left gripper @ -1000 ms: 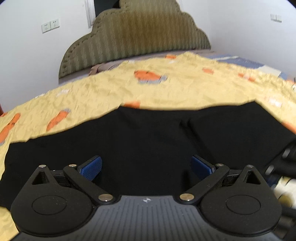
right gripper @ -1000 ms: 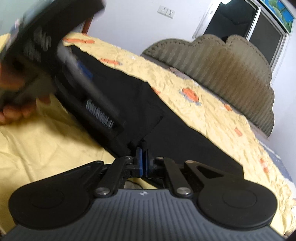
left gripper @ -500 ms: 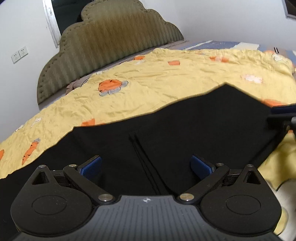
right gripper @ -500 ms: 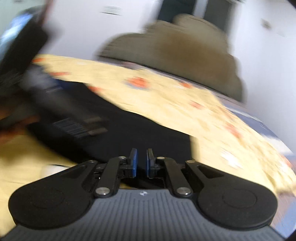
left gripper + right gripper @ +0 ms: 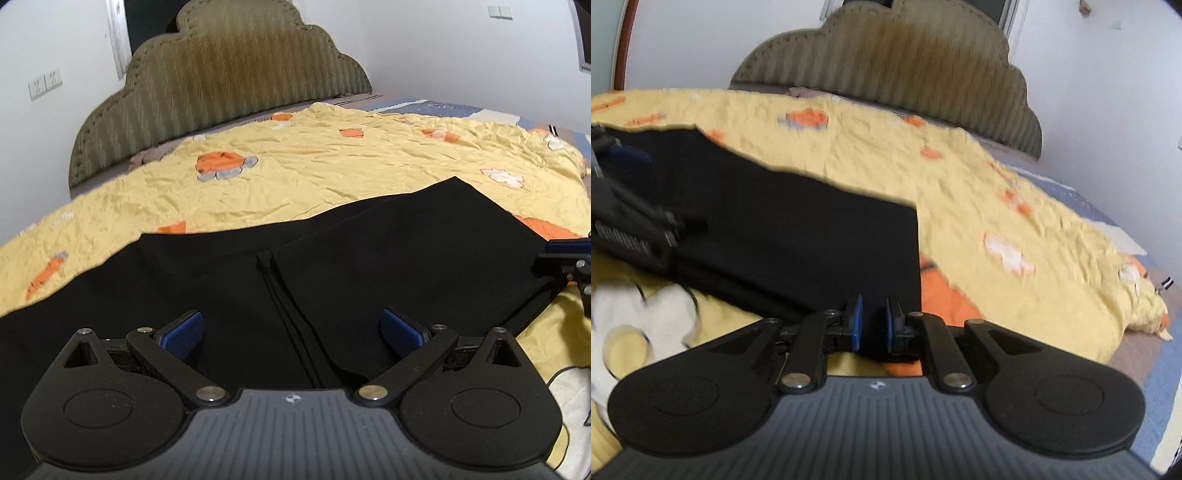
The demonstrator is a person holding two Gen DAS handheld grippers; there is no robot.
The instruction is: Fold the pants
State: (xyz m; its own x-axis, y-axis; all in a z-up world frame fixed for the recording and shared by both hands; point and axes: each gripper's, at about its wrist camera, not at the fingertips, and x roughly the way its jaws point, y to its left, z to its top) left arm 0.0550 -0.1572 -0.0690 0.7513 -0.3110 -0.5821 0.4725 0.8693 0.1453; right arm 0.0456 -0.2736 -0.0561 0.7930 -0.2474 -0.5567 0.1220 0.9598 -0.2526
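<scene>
Lying flat on yellow bedspread (image 5: 332, 177), black pants (image 5: 369, 258), left gripper (image 5: 291, 332) fingers released, right gripper (image 5: 873, 323) fingers slightly parted, nothing gripped

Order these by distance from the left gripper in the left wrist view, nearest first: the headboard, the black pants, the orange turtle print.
1. black pants, just ahead of the left gripper.
2. orange turtle print, farther up the yellow quilt.
3. headboard, at the far end.

A yellow bedspread (image 5: 332, 173) with orange prints covers the bed below a scalloped olive headboard (image 5: 229, 81).

Scalloped olive headboard (image 5: 221, 74), white walls (image 5: 424, 48)
</scene>
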